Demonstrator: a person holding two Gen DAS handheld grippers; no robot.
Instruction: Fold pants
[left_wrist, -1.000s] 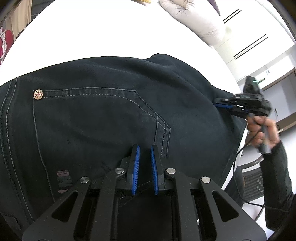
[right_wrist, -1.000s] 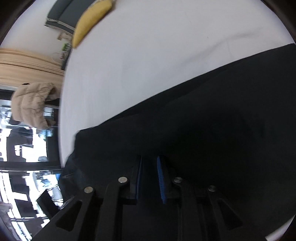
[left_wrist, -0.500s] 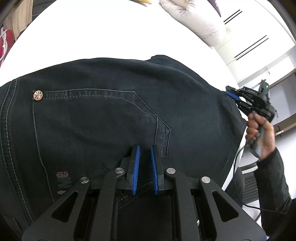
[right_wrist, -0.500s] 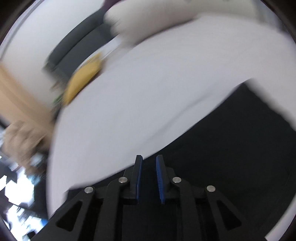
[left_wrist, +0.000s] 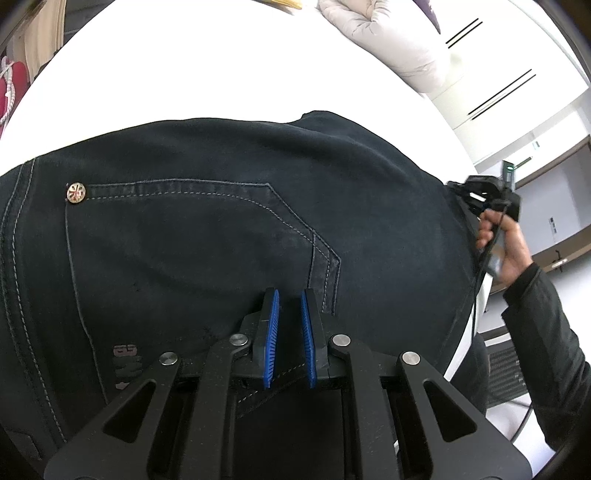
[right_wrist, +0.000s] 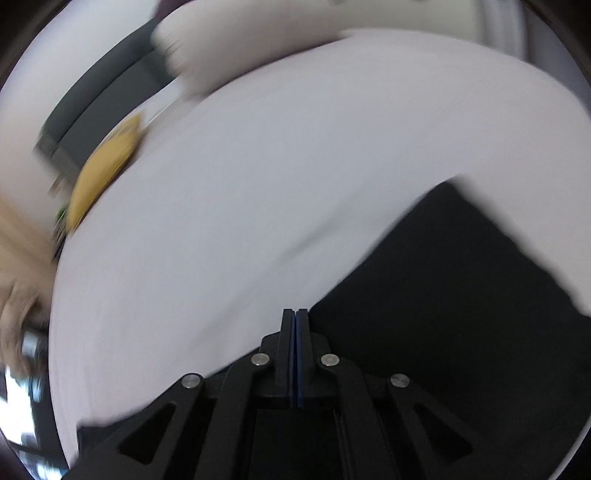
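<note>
Dark denim pants (left_wrist: 221, 240) lie spread on a white table (left_wrist: 184, 66), back pocket and a copper rivet (left_wrist: 75, 192) facing up. My left gripper (left_wrist: 289, 295) rests low on them, shut on a stitched edge of the fabric that runs between its blue pads. At the pants' right edge a person's hand holds my right gripper (left_wrist: 458, 188). In the blurred right wrist view, the right gripper (right_wrist: 295, 312) hovers over the border of the pants (right_wrist: 461, 295), its jaws closing with the pads together and nothing between them.
A pale puffy jacket (left_wrist: 391, 40) lies at the table's far side, and a yellow item (right_wrist: 103, 173) sits near the far left edge. White cabinets stand beyond the table on the right. A dark sleeve (left_wrist: 546, 332) hangs beside the table's right edge.
The right gripper let go of the pants' edge, swung round toward the bare table, and its pads opened and then came together. The left gripper and the pants kept still.
</note>
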